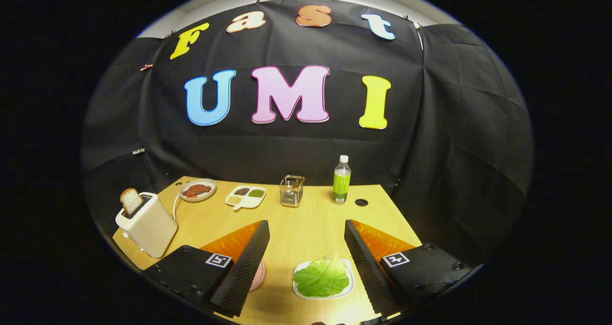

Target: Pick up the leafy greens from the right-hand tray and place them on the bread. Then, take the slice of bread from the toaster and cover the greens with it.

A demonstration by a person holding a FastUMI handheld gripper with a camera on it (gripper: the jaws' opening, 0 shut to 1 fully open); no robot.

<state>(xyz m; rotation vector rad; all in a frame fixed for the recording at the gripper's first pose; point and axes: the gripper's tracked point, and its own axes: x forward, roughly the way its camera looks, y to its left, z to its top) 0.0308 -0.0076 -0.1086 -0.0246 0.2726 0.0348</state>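
Note:
Green leafy greens [321, 277] lie on a white tray [300, 291] low between my two fingers, nearer the right one. My gripper [306, 227] hovers above the wooden table, open, with nothing between its fingers. A white toaster [147, 222] stands beyond the left finger, and a slice of bread [130, 200] sticks up out of its slot. A pink plate [258, 275] peeks out from behind the left finger [244, 267]; what lies on it is hidden.
At the table's far side stand a plate with brownish food [197, 190], a white divided dish of grains [245, 196], a small metal-and-glass holder [292, 190] and a green bottle [341, 180]. A round cable hole [361, 202] sits near the bottle. The table's edges fall off left and right.

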